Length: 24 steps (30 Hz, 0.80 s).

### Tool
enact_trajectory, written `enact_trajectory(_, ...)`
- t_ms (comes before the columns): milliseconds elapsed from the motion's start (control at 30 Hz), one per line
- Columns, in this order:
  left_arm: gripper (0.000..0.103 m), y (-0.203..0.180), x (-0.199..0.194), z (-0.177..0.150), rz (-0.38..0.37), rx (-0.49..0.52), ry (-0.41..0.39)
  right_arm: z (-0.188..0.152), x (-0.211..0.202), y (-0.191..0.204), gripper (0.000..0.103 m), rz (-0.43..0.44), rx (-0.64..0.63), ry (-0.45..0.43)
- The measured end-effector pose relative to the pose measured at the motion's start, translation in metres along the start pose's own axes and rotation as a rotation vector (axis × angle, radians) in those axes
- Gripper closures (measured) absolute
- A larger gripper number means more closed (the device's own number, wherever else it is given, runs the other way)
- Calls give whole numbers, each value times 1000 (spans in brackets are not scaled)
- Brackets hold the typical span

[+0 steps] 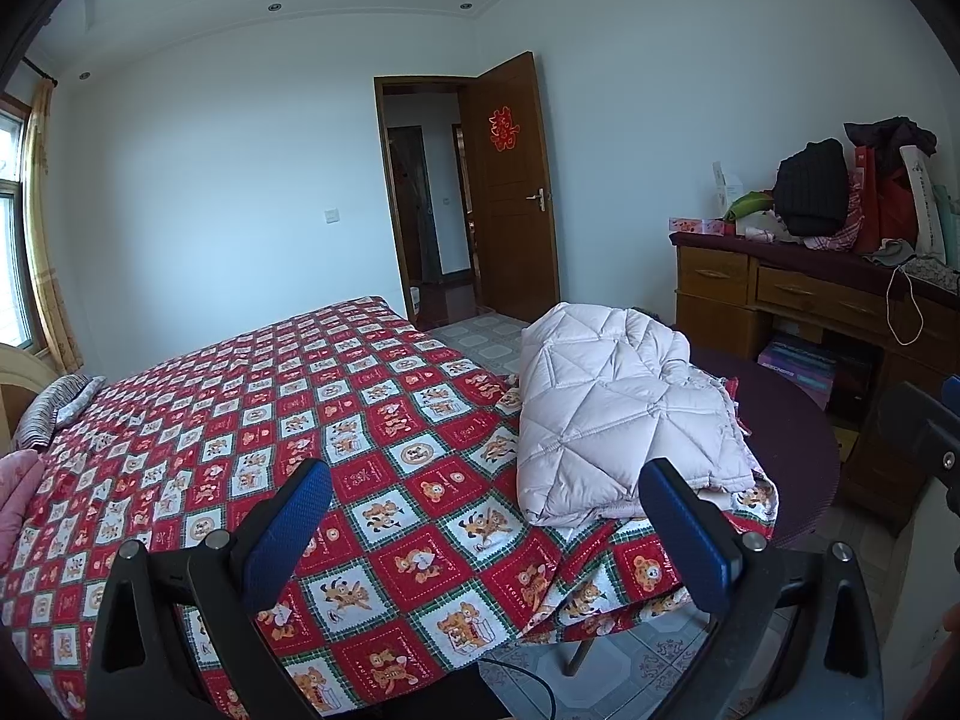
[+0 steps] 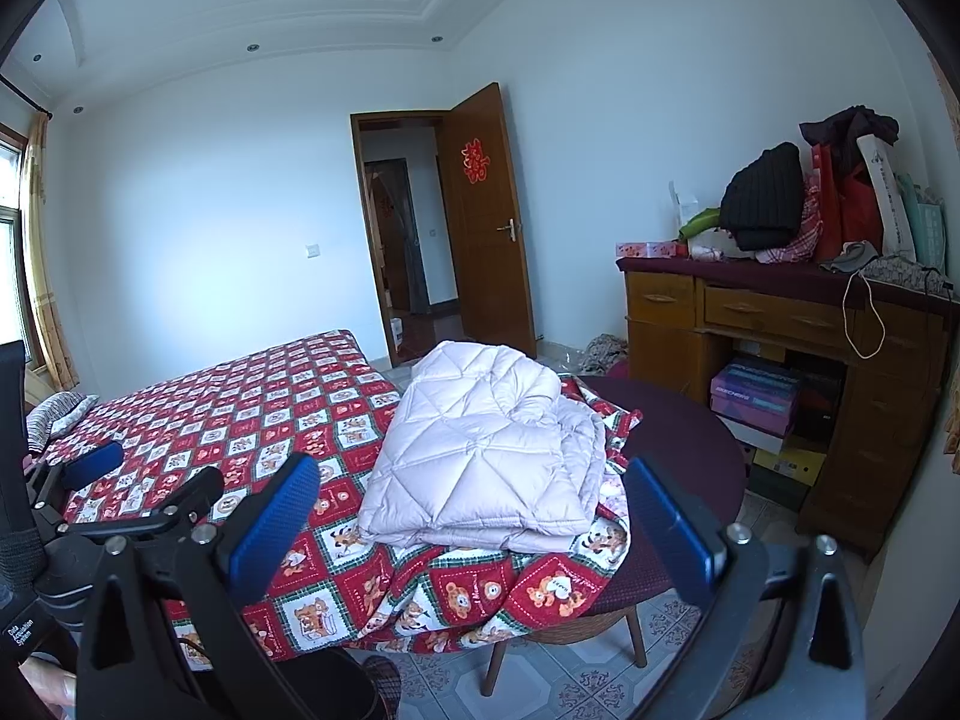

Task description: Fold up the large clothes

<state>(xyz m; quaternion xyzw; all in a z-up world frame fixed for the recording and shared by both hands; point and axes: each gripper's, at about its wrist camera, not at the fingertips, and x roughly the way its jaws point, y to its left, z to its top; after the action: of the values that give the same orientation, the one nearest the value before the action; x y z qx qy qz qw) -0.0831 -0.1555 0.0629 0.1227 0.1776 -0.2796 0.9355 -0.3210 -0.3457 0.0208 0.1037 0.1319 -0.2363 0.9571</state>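
Nearest the cameras, the left tongs point(image 1: 483, 534) and the right tongs point(image 2: 471, 531) are both spread wide, blue pads well apart, with nothing gripped in either. The left tongs can also be spotted at the left edge of the right wrist view, where a white label reading "Data Acquisition System" is printed on the black housing.

Just beyond, a pale pink quilted down jacket point(image 2: 480, 450) is seen lying folded into a thick bundle on the corner of the bed point(image 1: 240, 420), on the red cartoon-bear bedsheet point(image 1: 390, 540) that spills onto a round dark chair point(image 2: 690, 438) beside it. So the fold looks pretty much done, or at a pause between folds; probably a last tuck or tidy-up is what's called for next, with both tongs needing to be brought down to the bundle's near edge.

Farther off, "SKECHERS" can be read on shoeboxes point(image 2: 756, 396) under the wooden desk point(image 2: 780, 312). A red paper decoration is stuck on the open door point(image 2: 480, 210).
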Motion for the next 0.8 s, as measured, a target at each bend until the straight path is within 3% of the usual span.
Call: enact_trajectory(800, 1, 3, 3, 5, 35, -4, -2, -3, -1, 4, 0, 3, 5, 5)
